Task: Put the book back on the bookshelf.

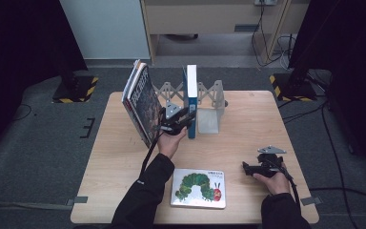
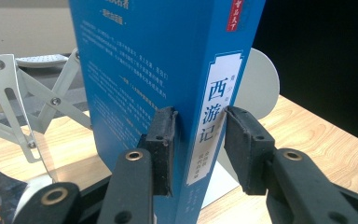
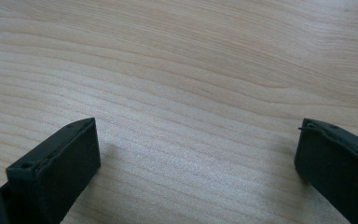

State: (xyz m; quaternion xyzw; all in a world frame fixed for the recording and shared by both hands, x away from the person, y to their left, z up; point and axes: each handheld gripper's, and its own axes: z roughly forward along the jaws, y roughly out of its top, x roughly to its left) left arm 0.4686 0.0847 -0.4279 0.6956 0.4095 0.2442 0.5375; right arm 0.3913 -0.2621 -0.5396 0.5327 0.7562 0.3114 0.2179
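A blue book (image 1: pixel 191 95) stands upright on the wooden table (image 1: pixel 252 119), against a pale metal bookend (image 1: pixel 208 121). My left gripper (image 1: pixel 183 121) is shut on its lower spine. In the left gripper view the two pads (image 2: pixel 163 140) press on either side of the blue book (image 2: pixel 158 60), whose white spine label sits between them, with the gripper (image 2: pixel 199 130) centred on it. My right gripper (image 1: pixel 249 167) rests near the table's front right, jaws open and pointing left. In the right gripper view it (image 3: pixel 196 149) has only bare wood between its pads.
Dark-covered books (image 1: pixel 142 102) lean to the left of the held book. A grey scissor-type extending rack (image 1: pixel 170 91) spans behind them. A picture book with a green caterpillar (image 1: pixel 198 187) lies flat at the front edge. Cables and stand feet lie on the floor around the table.
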